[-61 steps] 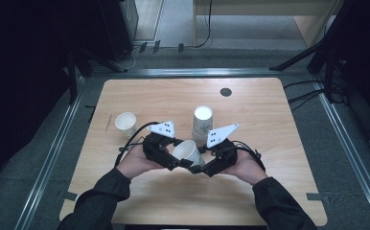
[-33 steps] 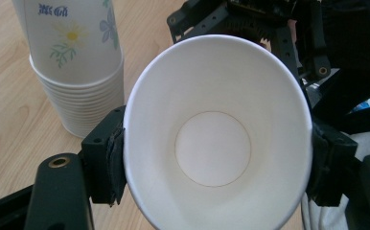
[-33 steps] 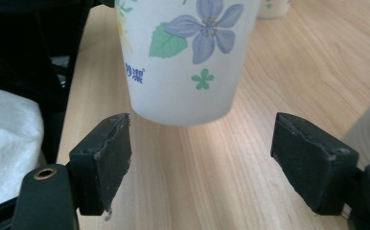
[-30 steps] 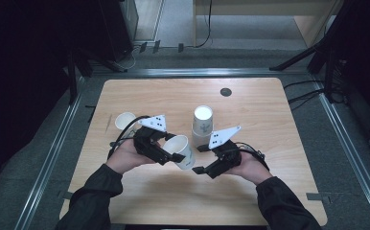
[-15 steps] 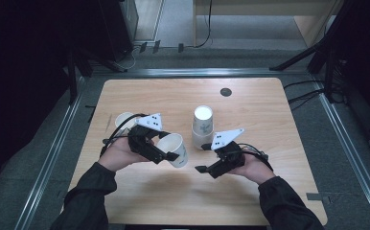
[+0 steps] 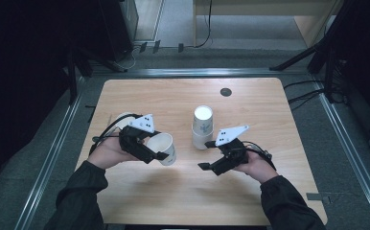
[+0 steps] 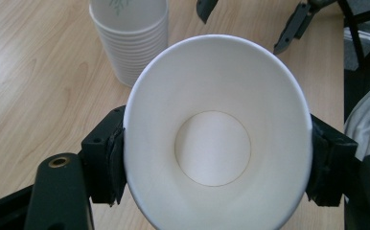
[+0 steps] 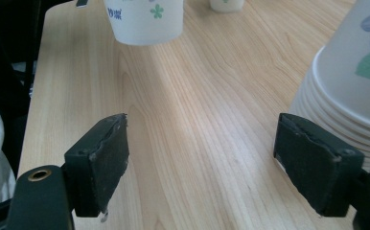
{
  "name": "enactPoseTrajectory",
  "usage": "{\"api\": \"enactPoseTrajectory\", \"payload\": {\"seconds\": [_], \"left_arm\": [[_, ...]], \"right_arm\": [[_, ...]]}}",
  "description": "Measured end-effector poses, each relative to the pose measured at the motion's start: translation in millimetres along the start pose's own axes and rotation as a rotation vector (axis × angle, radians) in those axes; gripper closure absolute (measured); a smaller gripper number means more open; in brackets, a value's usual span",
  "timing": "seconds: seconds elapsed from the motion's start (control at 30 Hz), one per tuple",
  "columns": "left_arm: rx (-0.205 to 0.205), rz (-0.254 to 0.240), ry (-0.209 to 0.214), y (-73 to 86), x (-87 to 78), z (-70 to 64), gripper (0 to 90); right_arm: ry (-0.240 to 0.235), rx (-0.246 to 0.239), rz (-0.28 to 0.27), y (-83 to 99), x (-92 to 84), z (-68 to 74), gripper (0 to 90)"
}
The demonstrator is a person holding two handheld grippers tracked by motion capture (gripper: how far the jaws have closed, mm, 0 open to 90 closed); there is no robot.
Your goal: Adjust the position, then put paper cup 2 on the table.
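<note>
While the left tool (image 6: 165,154) carries its clamped paper cup (image 6: 164,147) leftward, the right tool (image 6: 203,166) has just opened wide, empty.

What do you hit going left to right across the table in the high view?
Lone paper cup behind the left hand → left gripper clamped on a paper cup → upside-down stack of cups → right gripper, jaws apart, nothing between them.

Lab or recording workspace: bare wooden table (image 6: 269,191) framed by metal floor rails (image 6: 346,143), cables (image 6: 307,91) trailing just beside the table, dark stand legs (image 6: 298,60) and equipment beyond the table's far edge.
</note>
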State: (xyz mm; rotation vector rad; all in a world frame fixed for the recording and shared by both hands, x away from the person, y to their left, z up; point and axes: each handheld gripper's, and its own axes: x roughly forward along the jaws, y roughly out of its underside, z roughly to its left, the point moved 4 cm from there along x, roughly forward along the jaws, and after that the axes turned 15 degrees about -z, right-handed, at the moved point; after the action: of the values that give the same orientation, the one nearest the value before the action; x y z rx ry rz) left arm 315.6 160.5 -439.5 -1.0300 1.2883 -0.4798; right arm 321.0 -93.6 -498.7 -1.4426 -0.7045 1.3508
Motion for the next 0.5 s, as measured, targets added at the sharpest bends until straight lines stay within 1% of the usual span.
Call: {"api": "enactPoseTrajectory", "payload": {"seconds": [0.1, 0.13, 0.23, 0.3, 0.4, 0.5], "left_arm": [[-0.012, 0.006, -0.007, 4.9, -4.5, 4.7, 25.0], [-0.025, 0.004, -0.011, 7.3, -5.9, 6.4, 25.0], [-0.048, 0.003, -0.02, 14.3, -10.2, 11.3, 25.0], [-0.053, 0.003, -0.025, 17.0, -12.8, 12.9, 25.0], [-0.048, -0.004, -0.018, 18.9, -16.4, 13.3, 25.0], [-0.052, 0.006, -0.029, 23.9, -20.3, 15.6, 25.0]], "right_arm": [[0.013, -0.004, -0.001, 0.5, -2.3, -1.7, 20.0], [0.016, -0.009, -0.003, 0.6, -3.2, -2.6, 20.0], [0.024, -0.01, -0.003, 0.5, -6.3, -4.0, 20.0], [0.025, -0.006, -0.006, -0.4, -8.2, -5.1, 20.1], [0.025, -0.008, -0.017, -2.8, -9.7, -7.0, 20.0], [0.026, -0.004, -0.023, -3.8, -11.0, -8.7, 20.0]]}}
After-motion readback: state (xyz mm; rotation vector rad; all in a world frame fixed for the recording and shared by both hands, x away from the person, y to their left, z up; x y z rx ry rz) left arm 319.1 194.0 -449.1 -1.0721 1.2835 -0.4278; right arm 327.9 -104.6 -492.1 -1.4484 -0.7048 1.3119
